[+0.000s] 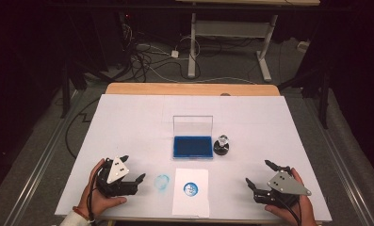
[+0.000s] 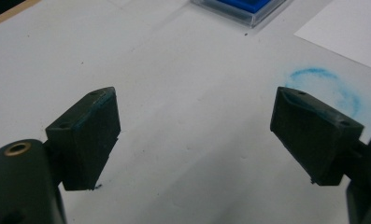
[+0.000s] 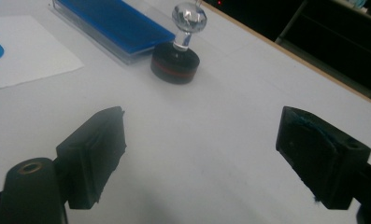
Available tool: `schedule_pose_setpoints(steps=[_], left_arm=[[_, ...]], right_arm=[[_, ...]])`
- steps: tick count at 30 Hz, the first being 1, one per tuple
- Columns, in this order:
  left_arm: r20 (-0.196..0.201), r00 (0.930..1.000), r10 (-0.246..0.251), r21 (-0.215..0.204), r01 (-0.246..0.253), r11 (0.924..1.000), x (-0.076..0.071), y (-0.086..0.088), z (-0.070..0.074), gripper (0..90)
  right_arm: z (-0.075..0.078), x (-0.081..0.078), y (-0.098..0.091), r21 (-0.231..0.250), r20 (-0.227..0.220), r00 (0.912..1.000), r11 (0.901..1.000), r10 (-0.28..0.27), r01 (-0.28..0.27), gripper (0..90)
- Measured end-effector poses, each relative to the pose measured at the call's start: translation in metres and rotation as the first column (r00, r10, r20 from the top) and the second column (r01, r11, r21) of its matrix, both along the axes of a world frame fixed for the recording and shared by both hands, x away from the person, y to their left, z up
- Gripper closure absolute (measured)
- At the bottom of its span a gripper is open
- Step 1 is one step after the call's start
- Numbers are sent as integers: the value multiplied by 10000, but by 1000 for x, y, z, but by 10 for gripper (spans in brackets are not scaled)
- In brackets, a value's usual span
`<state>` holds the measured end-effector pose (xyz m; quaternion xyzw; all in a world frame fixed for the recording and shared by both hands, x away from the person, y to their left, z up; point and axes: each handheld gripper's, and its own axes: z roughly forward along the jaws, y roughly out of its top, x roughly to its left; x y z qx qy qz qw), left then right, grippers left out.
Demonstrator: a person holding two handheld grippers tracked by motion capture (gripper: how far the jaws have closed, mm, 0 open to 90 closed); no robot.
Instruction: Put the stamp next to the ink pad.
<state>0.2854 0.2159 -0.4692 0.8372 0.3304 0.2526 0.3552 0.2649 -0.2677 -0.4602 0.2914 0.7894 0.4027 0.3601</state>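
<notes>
Apparently the stamping is done: the paper sheet [image 1: 191,192] in front of the ink pad [image 1: 192,146] bears a blue print, the stamp [image 1: 222,144] stands beside the pad, and both grippers, left [image 1: 130,170] and right [image 1: 258,173], rest wide and empty.

White table [image 1: 128,117], ink pad [image 1: 192,147] (lid up), stamp [image 1: 222,145], paper [image 1: 191,192]

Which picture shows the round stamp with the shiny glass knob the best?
The right gripper view: the round black stamp with a clear glass knob stands close and sharp there, beside the blue ink pad in its clear case. In the high view the stamp is small and far off.
</notes>
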Motion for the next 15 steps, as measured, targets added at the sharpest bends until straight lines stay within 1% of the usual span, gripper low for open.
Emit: schedule_pose_setpoints(steps=[2,4,6,8,9,10,12,13,15], left_arm=[[103,9999,-75,-17,75,10000,-2,0,1,157],[106,9999,-133,9,132,9999,-2,0,1,156],[44,10000,-90,56,89,9999,-1,-1,0,156],[36,9998,-177,95,177,9998,-1,-2,0,156],[174,9995,-269,207,265,9994,-1,-2,0,157],[197,9994,-279,231,274,9994,-1,-2,0,156],[147,9997,-187,170,184,9997,-1,-2,0,157],[38,9999,-128,98,128,9999,-1,-1,-1,157],[29,9999,-118,109,118,9999,0,-1,-1,157]], right_arm=[[2,-1,2,-52,96,9999,9999,118,-118,162],[4,-2,3,-4,101,9997,9998,215,-215,161],[4,-4,3,-81,135,9998,9999,151,-150,161],[5,-5,3,-159,172,9997,9998,143,-140,161],[5,-5,2,-128,210,9997,9999,87,-84,161],[6,-4,2,-75,228,9997,10000,65,-63,161],[6,-3,1,-16,251,9997,10000,71,-70,161],[6,-3,1,-23,231,9997,10000,70,-70,161],[6,-3,1,-9,232,9997,10000,71,-71,161]])
